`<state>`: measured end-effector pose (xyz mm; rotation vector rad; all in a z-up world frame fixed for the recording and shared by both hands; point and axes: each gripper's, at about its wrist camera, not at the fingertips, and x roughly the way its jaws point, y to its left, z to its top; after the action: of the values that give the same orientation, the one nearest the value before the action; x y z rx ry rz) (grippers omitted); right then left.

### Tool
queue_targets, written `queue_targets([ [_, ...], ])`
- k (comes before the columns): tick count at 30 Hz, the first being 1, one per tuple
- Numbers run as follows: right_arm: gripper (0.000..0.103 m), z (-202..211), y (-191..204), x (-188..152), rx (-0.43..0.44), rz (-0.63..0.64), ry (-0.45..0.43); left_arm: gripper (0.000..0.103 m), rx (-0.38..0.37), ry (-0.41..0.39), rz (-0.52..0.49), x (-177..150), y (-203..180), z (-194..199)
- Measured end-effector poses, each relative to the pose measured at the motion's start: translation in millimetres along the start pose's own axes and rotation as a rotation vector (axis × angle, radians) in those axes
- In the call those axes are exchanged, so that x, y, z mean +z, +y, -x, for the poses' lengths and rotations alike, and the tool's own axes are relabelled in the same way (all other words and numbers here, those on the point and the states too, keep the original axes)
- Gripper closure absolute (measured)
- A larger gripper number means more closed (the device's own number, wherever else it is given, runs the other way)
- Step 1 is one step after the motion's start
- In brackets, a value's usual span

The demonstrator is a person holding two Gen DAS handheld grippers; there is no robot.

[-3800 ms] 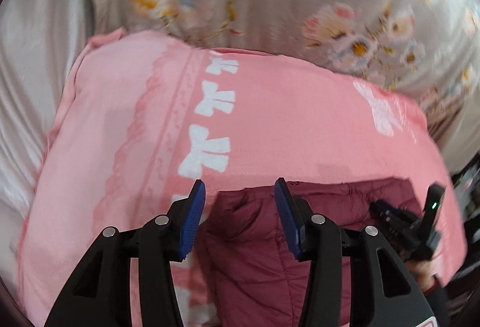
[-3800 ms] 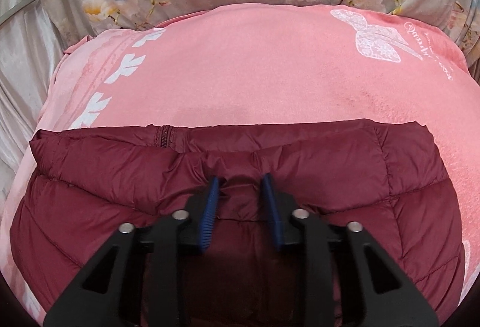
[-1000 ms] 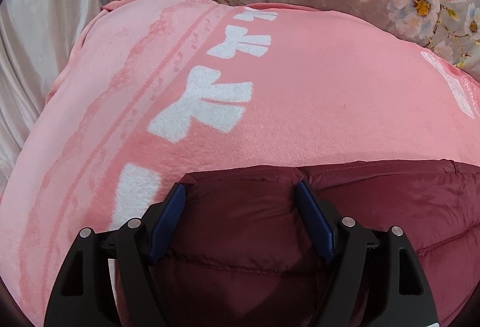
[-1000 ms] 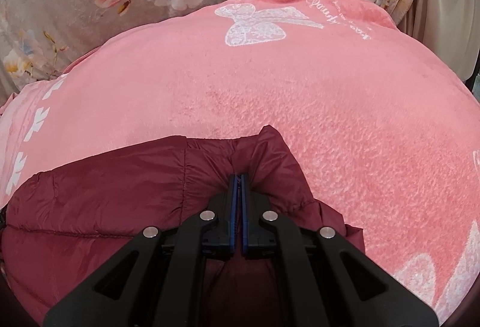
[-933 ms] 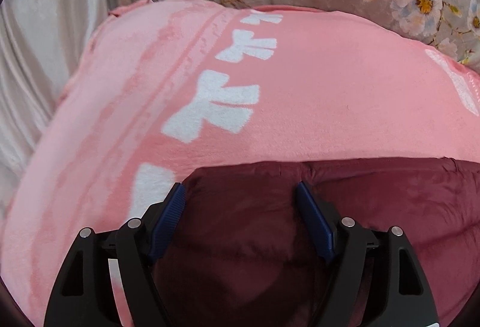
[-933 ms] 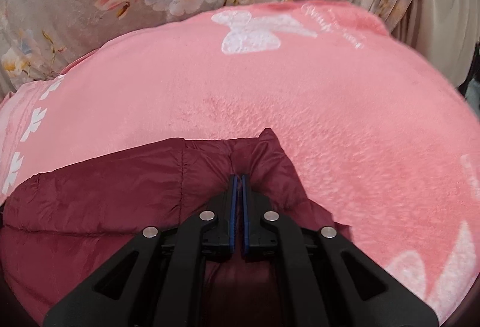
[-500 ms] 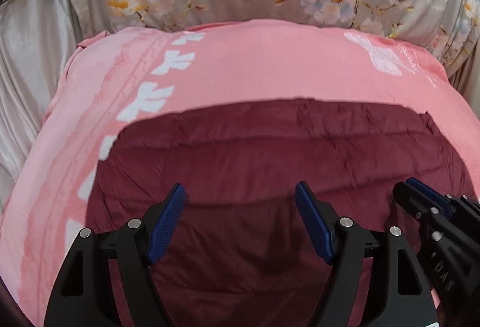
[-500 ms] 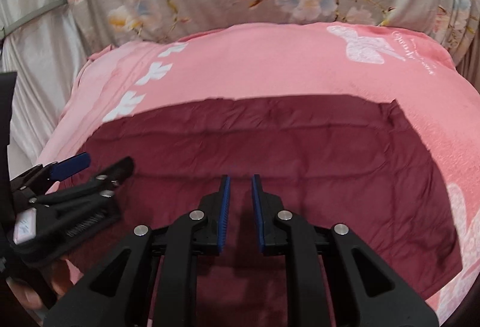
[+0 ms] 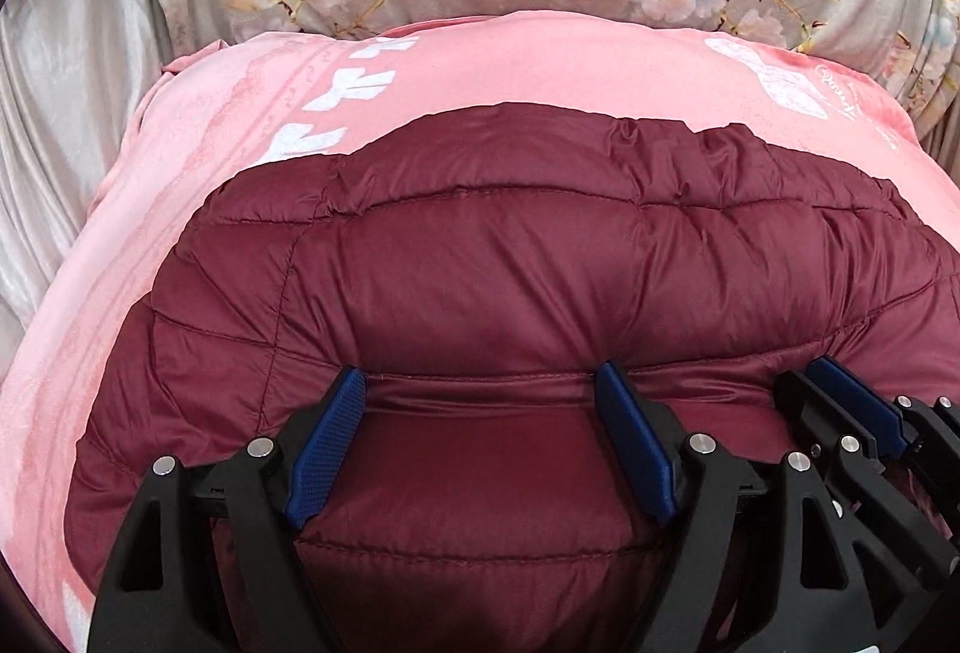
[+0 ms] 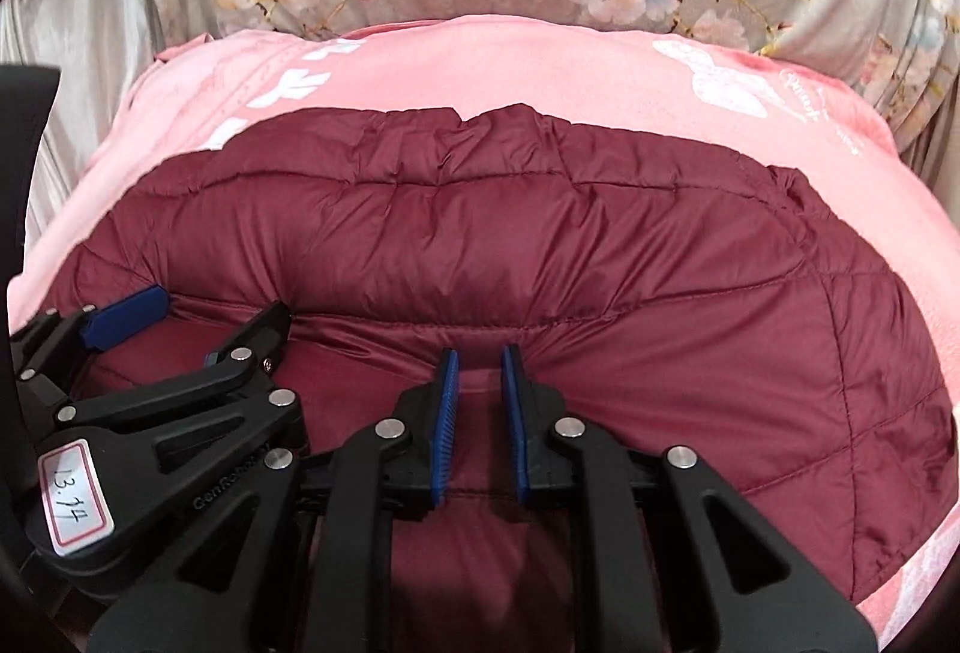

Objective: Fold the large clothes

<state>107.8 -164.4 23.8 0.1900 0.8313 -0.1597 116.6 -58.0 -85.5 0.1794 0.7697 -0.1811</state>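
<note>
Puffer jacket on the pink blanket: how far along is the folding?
Done: the maroon jacket lies as a compact padded bundle on the pink blanket. In hand: nothing is gripped; the left gripper is wide open and the right gripper slightly parted, both at its near edge. Left: any further fold or tidying.

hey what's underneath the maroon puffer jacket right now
A pink blanket with white bow prints lies under the maroon puffer jacket, showing around its far and side edges. Whatever sits directly beneath the jacket's middle is covered.
</note>
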Motion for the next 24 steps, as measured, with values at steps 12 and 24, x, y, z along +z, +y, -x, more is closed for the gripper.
queue_targets([
  [12, 0.089, -1, -3, 0, 0.011, -0.012, 0.006, 0.026, 0.023, -0.004, -0.013, 0, -3, -5],
  [24, 0.086, 46, 7, -8, 0.068, -0.019, -0.020, 0.024, -0.161, 0.006, 0.195, -20, 67, 46],
])
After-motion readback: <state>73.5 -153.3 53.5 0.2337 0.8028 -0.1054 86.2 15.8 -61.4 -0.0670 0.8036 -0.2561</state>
